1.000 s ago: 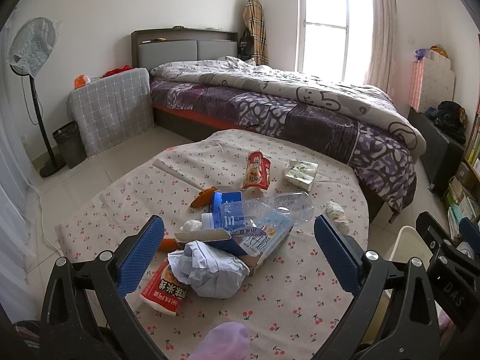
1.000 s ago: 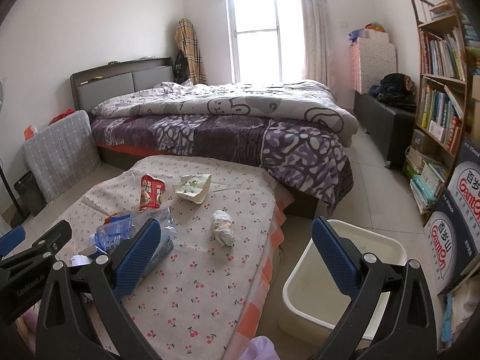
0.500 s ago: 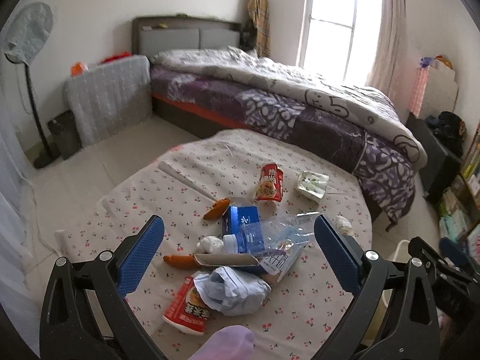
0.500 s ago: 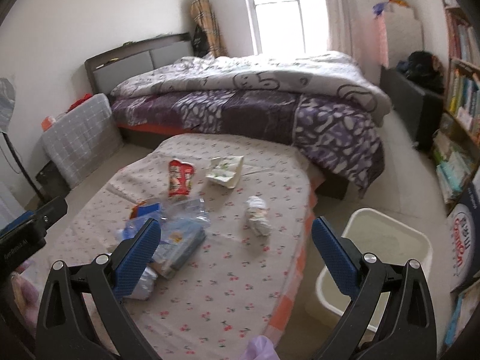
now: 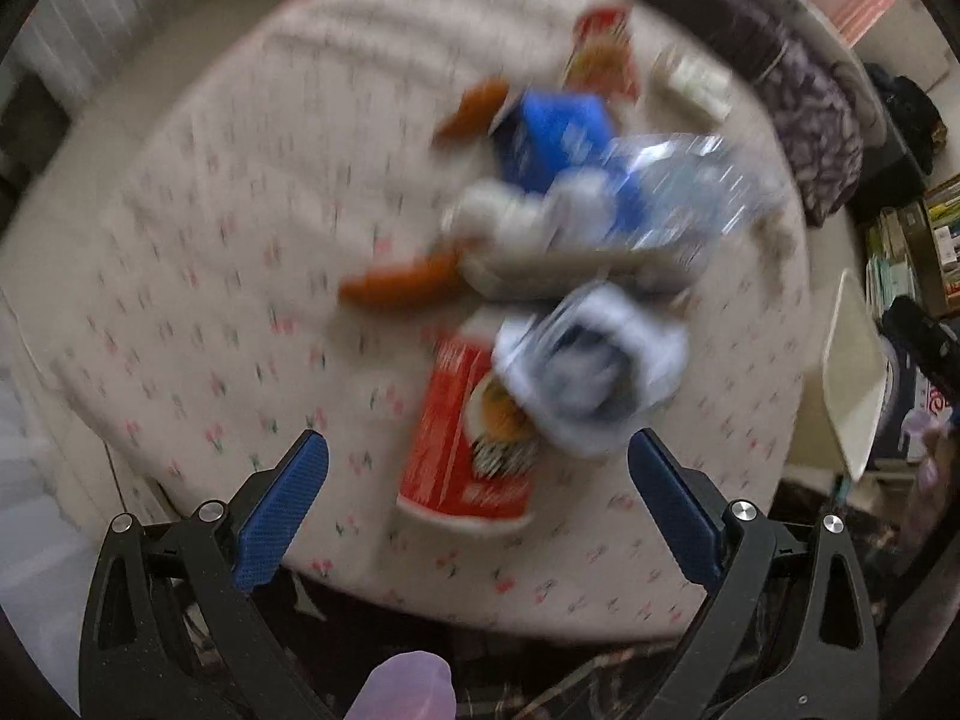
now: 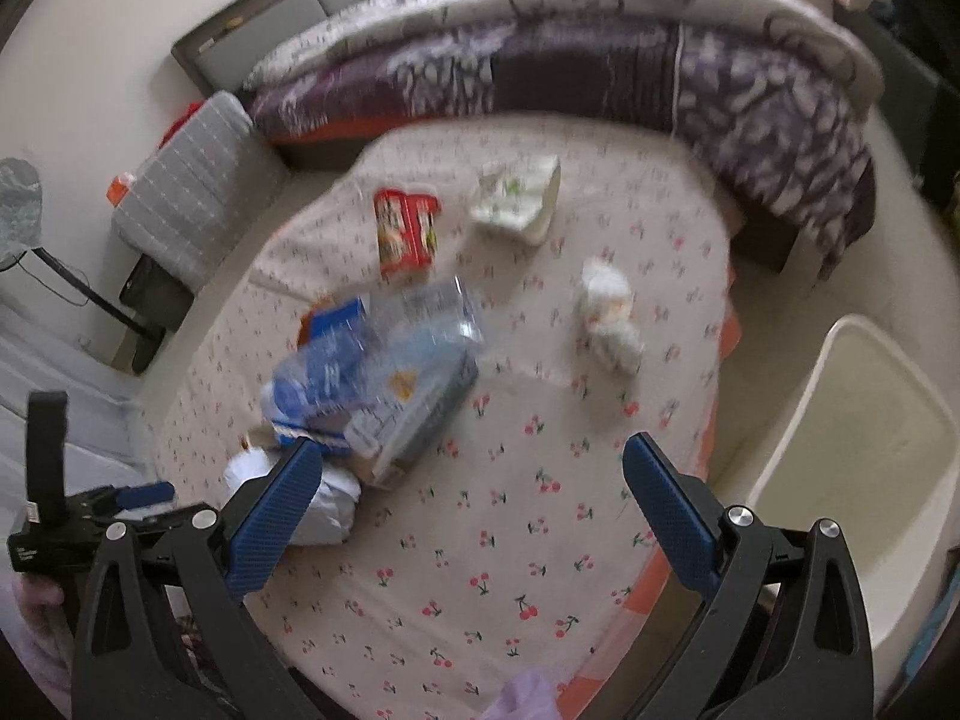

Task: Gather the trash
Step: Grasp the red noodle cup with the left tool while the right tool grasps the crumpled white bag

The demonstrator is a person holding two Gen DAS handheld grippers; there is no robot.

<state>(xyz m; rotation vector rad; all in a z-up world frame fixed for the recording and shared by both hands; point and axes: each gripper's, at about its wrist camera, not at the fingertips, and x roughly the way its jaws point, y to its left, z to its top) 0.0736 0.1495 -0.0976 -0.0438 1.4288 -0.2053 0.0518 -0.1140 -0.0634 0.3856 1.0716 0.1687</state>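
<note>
both views look down on a round table under a cherry-print tablecloth (image 6: 504,516), and the left wrist view is badly motion-blurred. the left gripper (image 5: 477,504) has its blue-padded jaws spread wide with nothing between them, hovering over the near edge of the table at the bottom of the frame; just above it lie a red snack packet (image 5: 465,450) and a crumpled white and blue wrapper (image 5: 591,369) partly over the packet. the right gripper (image 6: 471,510) is likewise wide open and empty, low in its frame above bare cloth. the trash sits in a heap at centre left of the right view: a crushed clear plastic bottle (image 6: 420,324) on a blue and white carton (image 6: 414,414). further up are a red packet (image 6: 405,231), a pale squashed carton (image 6: 519,195), and a wad of white tissue (image 6: 609,315) lying apart to the right. a cream plastic bin (image 6: 864,438) stands beside the table at the right edge. a bed with a purple quilt (image 6: 600,66) fills the top.
</note>
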